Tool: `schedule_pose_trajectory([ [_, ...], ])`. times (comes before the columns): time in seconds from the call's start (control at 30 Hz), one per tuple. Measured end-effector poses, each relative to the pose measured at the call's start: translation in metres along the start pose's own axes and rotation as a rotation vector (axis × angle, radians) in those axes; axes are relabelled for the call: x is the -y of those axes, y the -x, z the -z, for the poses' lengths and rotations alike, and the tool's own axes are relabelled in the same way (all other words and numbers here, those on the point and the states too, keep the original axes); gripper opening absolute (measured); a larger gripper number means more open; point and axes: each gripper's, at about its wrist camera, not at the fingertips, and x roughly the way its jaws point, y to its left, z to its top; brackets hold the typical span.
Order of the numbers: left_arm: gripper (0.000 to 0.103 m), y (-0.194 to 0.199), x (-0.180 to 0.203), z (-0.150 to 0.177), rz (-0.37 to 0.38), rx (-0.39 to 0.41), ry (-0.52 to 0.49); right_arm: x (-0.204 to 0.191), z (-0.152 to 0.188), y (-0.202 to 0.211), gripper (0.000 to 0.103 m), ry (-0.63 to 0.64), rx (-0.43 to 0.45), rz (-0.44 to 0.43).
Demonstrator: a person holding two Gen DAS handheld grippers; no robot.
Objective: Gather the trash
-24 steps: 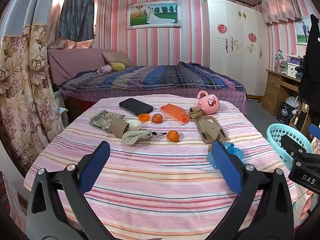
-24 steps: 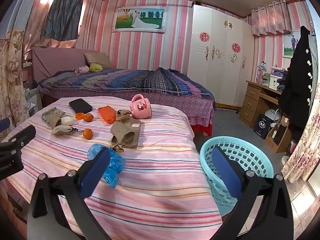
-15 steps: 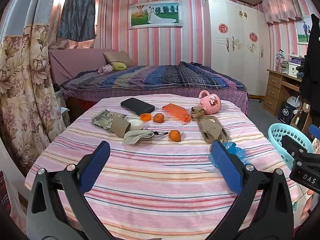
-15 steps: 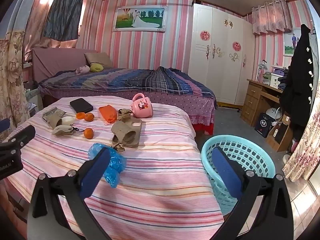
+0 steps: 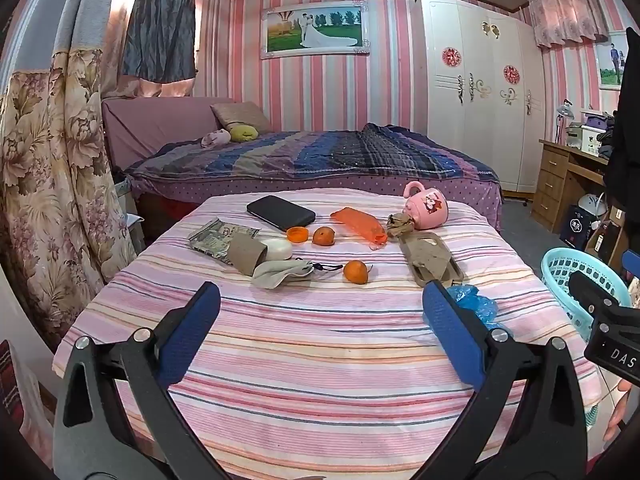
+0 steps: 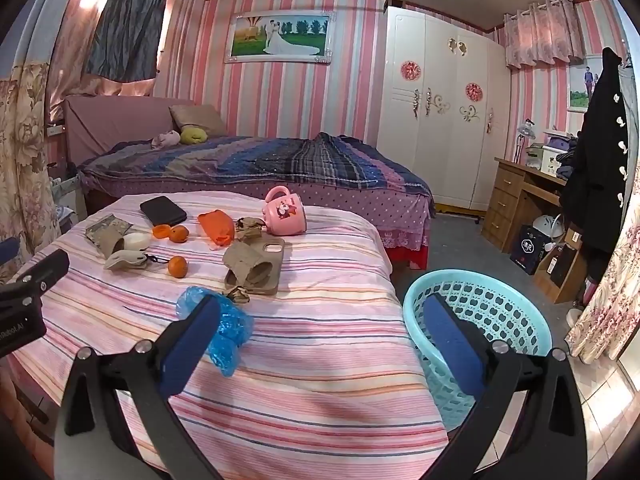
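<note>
Fingers (image 6: pixel 192 336) spread wide; blue plastic bag (image 6: pixel 228 326) seemingly just beyond them.

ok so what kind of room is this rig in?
A home bedroom, most likely. A made bed with a striped blanket stands against the back wall, a white wardrobe stands beside it, and a wooden desk sits at the right. The work surface is a table under a striped cloth.

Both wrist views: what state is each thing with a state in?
left gripper: fingers wide apart, nothing between.
right gripper: fingers wide apart, nothing held.
pink mug: tipped on its side.
blue plastic bag: crumpled on the striped cloth.
basket: upright, looks empty.
wardrobe: doors shut.
</note>
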Motion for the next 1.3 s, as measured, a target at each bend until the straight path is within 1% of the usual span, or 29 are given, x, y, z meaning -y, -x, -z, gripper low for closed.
schedule_pose_trajectory([
  [0.33, 0.098, 0.0001, -0.0025, -0.0022, -0.011, 0.0, 0.004, -0.0005, 0.0001, -0.0014, 0.099, 0.005, -0.006, -0.004],
  [1.3, 0.098, -0.0004, -0.0029, -0.0009, -0.006, -0.003, 0.005, -0.0013, 0.0017, -0.0036, 0.099, 0.004, -0.009, -0.004],
])
